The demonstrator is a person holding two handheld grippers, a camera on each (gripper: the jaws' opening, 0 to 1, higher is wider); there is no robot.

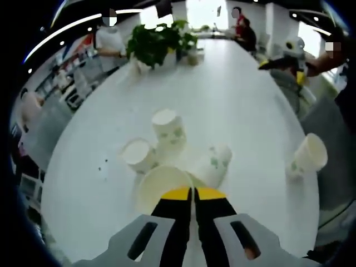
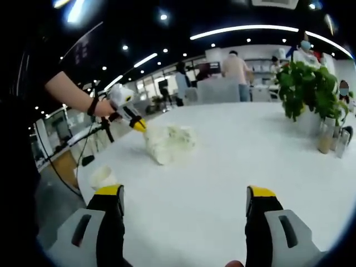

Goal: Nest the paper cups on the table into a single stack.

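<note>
We're seeing a smooth white tabletop (image 1: 245,111) with a soft sheen, ceiling lights reflecting off it a bit. The paper cups (image 1: 169,130) look matt white with faint green prints. Left gripper (image 1: 193,194) looks like plastic: matt grey body, black fingers, glossy yellow tips. Right gripper (image 2: 186,197) has the same finish.

The left gripper view looks steeply down along its own jaws from right above the cluster of paper cups (image 1: 169,150), close in, facing down the length of the white surface (image 1: 239,100) toward the potted plant (image 1: 158,41) at the far end. The right gripper view sits low, near one edge of that surface, looking nearly level across it from farther off. Both share the cup cluster (image 2: 169,143), the plant (image 2: 308,89), and the left gripper (image 2: 138,125) reaching in at the cups.
</note>
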